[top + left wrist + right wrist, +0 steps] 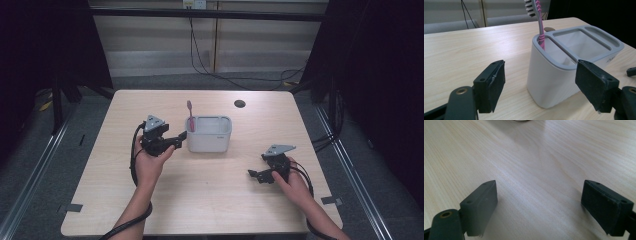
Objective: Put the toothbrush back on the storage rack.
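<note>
A pink toothbrush [539,22], its head cut off at the top edge, stands in a white holder's [209,134] end slot mid-table. Left gripper [176,140] gapes beside it; right gripper [256,175], also released, rests well apart.

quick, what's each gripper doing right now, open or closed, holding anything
Left gripper: open, holding nothing, at the toothbrush holder.
Right gripper: open, holding nothing.

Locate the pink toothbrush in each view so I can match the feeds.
High view: toothbrush upright in the left end of the grey holder, table centre.
Left gripper view: top centre, in the holder's near slot.
Right gripper view: not in it.
Shared landmark: the wooden table.
</note>
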Demonstrator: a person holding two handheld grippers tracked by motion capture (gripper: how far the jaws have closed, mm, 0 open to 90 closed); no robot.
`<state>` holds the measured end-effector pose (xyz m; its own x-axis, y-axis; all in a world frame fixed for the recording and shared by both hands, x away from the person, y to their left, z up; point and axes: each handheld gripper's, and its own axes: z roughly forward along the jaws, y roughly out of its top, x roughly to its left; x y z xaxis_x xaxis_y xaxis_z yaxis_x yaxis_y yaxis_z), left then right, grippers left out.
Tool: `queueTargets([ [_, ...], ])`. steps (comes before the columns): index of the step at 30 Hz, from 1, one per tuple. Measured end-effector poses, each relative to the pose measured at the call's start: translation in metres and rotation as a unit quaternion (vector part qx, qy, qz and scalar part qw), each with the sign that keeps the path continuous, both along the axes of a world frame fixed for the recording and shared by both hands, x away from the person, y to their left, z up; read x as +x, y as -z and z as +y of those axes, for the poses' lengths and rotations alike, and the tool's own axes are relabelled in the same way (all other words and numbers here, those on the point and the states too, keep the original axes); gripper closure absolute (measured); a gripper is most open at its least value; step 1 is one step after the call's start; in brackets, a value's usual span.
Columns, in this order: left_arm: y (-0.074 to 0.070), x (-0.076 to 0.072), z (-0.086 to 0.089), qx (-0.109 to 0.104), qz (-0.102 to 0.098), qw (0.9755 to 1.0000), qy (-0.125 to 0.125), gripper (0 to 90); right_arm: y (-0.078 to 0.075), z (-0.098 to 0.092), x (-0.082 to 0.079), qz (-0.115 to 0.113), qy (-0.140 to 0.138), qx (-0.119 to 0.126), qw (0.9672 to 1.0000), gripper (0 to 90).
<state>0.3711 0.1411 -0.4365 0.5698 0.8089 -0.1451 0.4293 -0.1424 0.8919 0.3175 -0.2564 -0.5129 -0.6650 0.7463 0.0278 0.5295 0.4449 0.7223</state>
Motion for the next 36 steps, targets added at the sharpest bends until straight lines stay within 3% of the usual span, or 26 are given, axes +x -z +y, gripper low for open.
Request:
queueTargets([
  [18, 0.019, -0.008, 0.02, 0.021, 0.021, 0.9995, 0.005, 24.0, 0.0, 0.0, 0.0, -0.001, 0.0, 0.0, 1.0, 13.2],
  [27, 0.026, -0.011, 0.025, 0.024, 0.036, 0.999, 0.015, 24.0, 0.0, 0.0, 0.0, -0.001, 0.0, 0.0, 1.0, 13.2],
  [36, 0.034, -0.016, 0.039, 0.021, 0.052, 0.9984, 0.009, 24.1, 0.0, 0.0, 0.0, -0.001, -0.001, 0.0, 1.0, 13.2],
])
